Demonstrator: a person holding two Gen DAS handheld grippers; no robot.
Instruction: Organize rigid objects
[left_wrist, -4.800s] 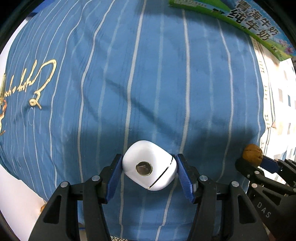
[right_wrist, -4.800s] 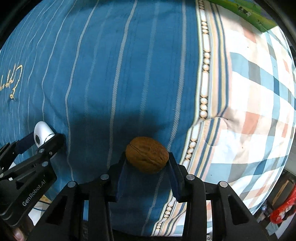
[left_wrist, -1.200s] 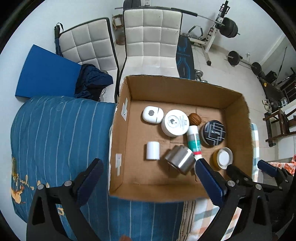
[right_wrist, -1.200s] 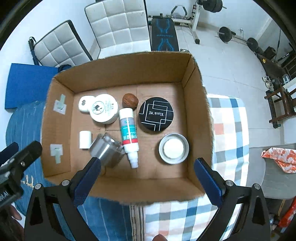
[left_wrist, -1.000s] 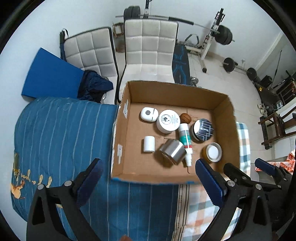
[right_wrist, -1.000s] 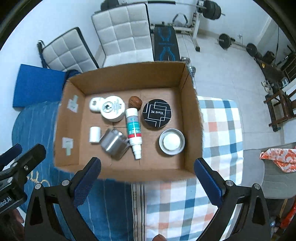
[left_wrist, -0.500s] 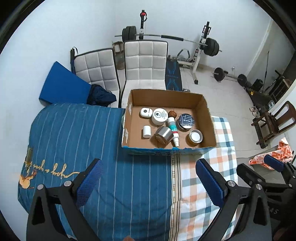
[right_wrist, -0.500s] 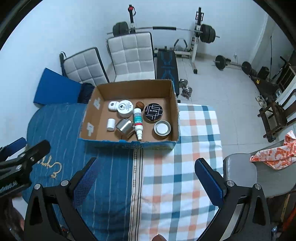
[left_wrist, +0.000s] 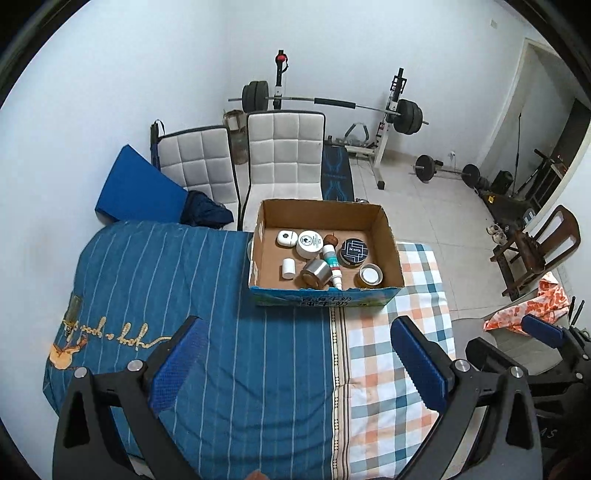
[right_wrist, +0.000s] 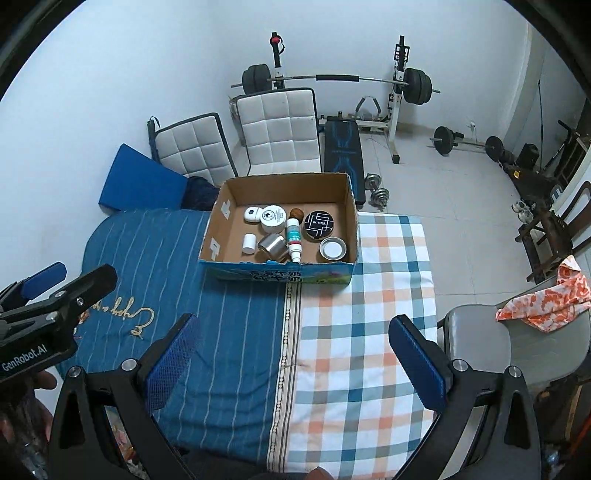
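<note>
We hold our left gripper (left_wrist: 295, 356) high and level, its blue-padded fingers (left_wrist: 177, 363) spread wide with nothing between them. Our right gripper (right_wrist: 293, 354) hangs alongside, just as wide and just as bare. Each shows at the edge of the other's wrist view, both apart and side by side.
</note>
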